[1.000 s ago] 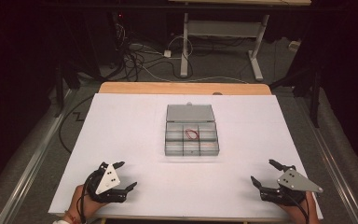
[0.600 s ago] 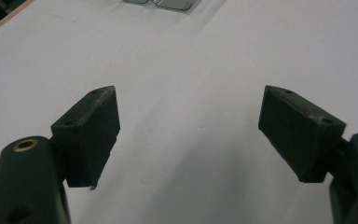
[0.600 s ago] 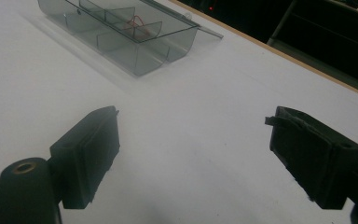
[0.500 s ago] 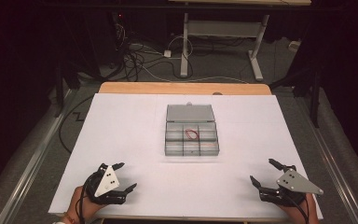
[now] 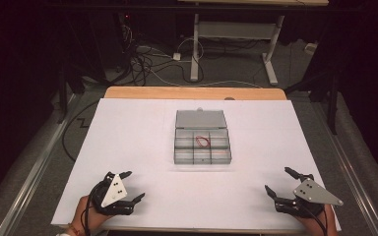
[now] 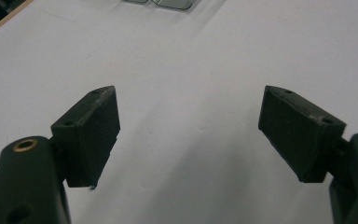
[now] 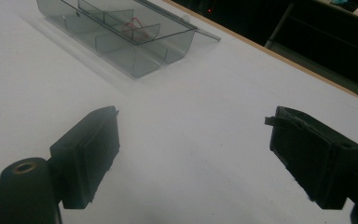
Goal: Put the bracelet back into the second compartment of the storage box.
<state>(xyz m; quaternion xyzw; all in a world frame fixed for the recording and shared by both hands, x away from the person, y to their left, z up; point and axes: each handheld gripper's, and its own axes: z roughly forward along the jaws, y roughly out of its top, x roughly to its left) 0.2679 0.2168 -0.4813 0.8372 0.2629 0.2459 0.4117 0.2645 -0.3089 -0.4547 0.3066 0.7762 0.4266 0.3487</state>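
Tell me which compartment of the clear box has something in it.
The middle compartment of the back row in the compartment box: it holds a red rubber band. The other compartments look empty.

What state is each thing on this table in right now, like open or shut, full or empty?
Compartment box: lid open, folded back flat on the table.
Red rubber band: lying in the middle compartment of the box's far row.
Left gripper: open, holding nothing.
Right gripper: open, holding nothing.
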